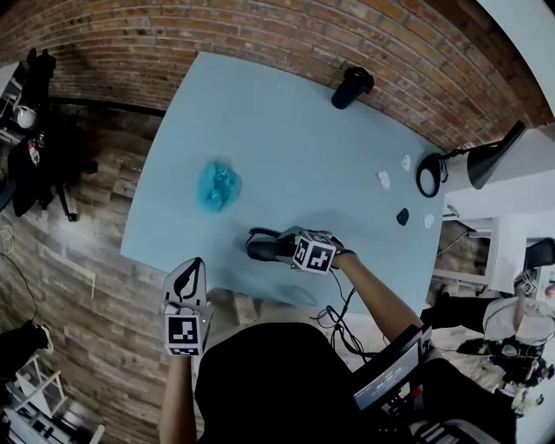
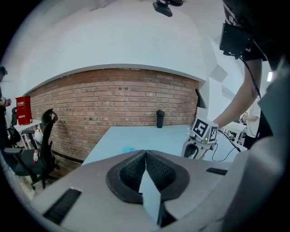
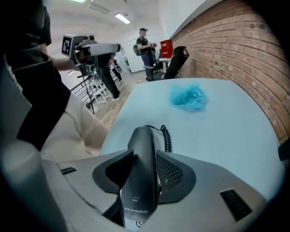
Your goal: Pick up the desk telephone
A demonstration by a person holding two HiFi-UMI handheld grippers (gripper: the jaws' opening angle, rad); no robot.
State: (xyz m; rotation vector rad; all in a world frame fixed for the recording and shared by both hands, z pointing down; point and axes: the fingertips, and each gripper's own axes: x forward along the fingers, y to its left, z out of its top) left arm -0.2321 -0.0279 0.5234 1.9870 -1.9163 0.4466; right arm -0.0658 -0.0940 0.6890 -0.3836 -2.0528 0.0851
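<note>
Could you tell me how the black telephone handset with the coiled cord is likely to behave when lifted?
The black telephone handset looks rigid, smooth plastic, so possibly slippery. Its coiled cord will probably stretch and tug back.

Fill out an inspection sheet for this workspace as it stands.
Surface: pale blue table, mostly bare.
Job's things: black telephone handset lying near the table's near edge; no base seen.
Clutter: crumpled blue thing, black bottle, small white bits toward the right edge.
Grippers: left gripper shut, empty; right gripper open, handset between its fingers.
Cables: coiled cord from the handset; black cable at the table's near edge.
Surroundings: brick wall, wood floor, office chair, bystander.
</note>
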